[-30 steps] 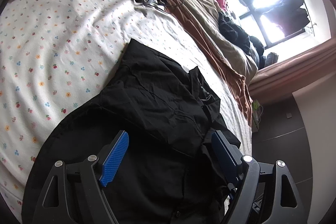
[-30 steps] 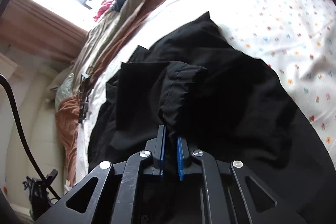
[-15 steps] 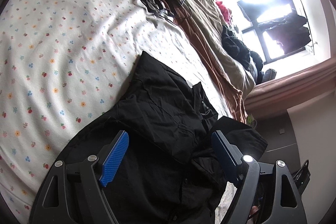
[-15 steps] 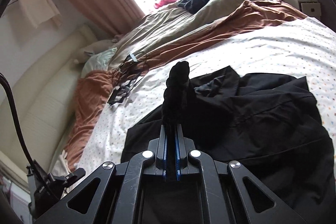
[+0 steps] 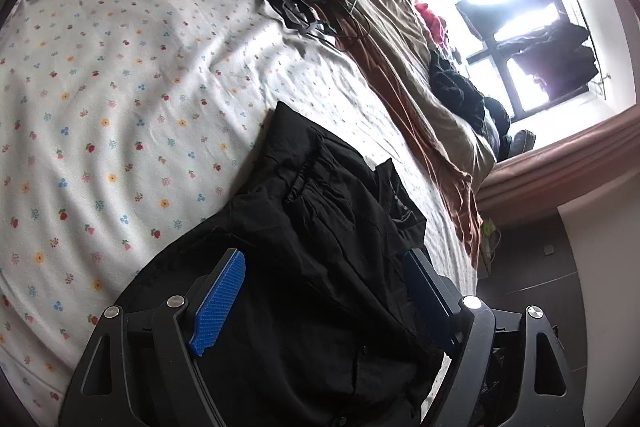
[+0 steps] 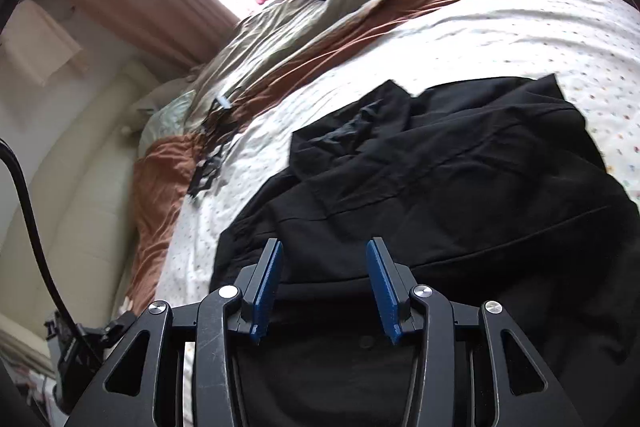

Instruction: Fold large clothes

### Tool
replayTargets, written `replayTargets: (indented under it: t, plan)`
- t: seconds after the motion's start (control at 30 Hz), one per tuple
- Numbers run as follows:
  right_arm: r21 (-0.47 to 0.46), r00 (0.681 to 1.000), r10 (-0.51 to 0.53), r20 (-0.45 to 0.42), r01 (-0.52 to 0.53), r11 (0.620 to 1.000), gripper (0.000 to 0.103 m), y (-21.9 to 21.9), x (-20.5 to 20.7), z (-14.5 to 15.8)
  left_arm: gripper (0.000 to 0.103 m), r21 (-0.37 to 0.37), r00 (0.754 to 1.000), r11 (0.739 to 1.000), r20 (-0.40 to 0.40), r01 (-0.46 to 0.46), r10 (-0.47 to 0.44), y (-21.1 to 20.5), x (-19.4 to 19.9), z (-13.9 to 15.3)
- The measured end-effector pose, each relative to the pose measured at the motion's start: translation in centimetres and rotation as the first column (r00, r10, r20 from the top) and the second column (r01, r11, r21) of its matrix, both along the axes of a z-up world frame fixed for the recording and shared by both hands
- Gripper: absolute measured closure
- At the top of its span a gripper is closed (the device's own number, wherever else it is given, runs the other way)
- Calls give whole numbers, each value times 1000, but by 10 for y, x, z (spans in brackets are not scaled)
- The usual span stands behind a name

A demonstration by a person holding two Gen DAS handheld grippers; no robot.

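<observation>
A large black garment (image 5: 320, 247) lies crumpled on the flower-print bed sheet (image 5: 120, 107), its sleeve and collar parts laid over the body. It also shows in the right wrist view (image 6: 460, 187). My left gripper (image 5: 324, 267) is open and empty, hovering just above the garment's near part. My right gripper (image 6: 324, 251) is open and empty above the garment's near edge. Both have blue pads.
A heap of black hangers (image 5: 308, 3) lies at the far side of the sheet; it also shows in the right wrist view (image 6: 212, 155). Brown and beige blankets (image 5: 420, 99) with dark clothes (image 5: 460, 91) run along the bed by the window. The bed edge and dark floor (image 5: 532, 267) are at the right.
My right gripper was shut on a fold of the black garment, lifted it, and has now opened; the fold has dropped back onto the garment. The left gripper stayed open and shifted slightly.
</observation>
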State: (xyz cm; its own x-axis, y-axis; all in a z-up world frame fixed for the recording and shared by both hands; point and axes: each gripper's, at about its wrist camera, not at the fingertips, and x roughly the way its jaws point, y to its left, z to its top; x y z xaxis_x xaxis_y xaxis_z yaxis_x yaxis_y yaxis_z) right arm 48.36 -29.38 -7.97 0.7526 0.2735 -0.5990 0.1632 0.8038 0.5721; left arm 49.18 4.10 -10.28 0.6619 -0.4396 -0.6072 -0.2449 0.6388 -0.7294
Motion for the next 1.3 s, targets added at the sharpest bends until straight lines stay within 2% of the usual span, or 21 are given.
replayTargets:
  t: [0.2,0.33,0.47,0.53,0.6,0.7,0.83,0.93,1.0,1.1,1.17,1.23,1.3]
  plan:
    - [126,978,-187,-93,198,972,59,-83,-24,-32,21,54,999,998,-22,26,-25,-18,8,-5]
    - [213,963,-226,-150,254,943,59,-120,-29,-61,21,92,998,995,-45,44,-40,-30,13,-12]
    - [214,943,-273,-191,312,926,59,-141,-28,-82,21,130,996,989,-59,74,-67,-43,16,-16]
    - [232,936,-292,-195,333,914,64,-152,-29,-90,21,144,995,986,-68,84,-74,-48,17,-19]
    - [265,935,-295,-197,340,902,76,-160,-30,-94,21,158,994,984,-78,86,-75,-51,18,-22]
    - [263,929,-318,-192,360,895,90,-167,-34,-96,21,175,993,981,-93,86,-71,-54,21,-26]
    - [320,916,-338,-213,393,862,93,-174,-42,-103,21,194,992,977,-102,93,-75,-57,23,-29]
    - [327,902,-346,-259,419,847,93,-170,-51,-102,21,218,991,971,-108,95,-73,-60,24,-31]
    - [284,908,-340,-246,403,870,85,-165,-57,-85,21,227,991,969,-117,97,-71,-61,26,-34]
    - [212,932,-338,-135,360,909,85,-160,-59,-51,21,233,990,969,-125,86,-57,-57,30,-39]
    - [153,951,-301,-68,308,939,82,-155,-49,-35,21,235,992,969,-121,72,-44,-54,32,-39]
    - [122,964,-264,-43,268,956,75,-151,-34,-30,21,245,993,968,-110,56,-30,-51,34,-38]
    - [129,974,-223,-47,227,965,74,-151,-20,-36,21,256,995,966,-99,42,-16,-49,38,-38]
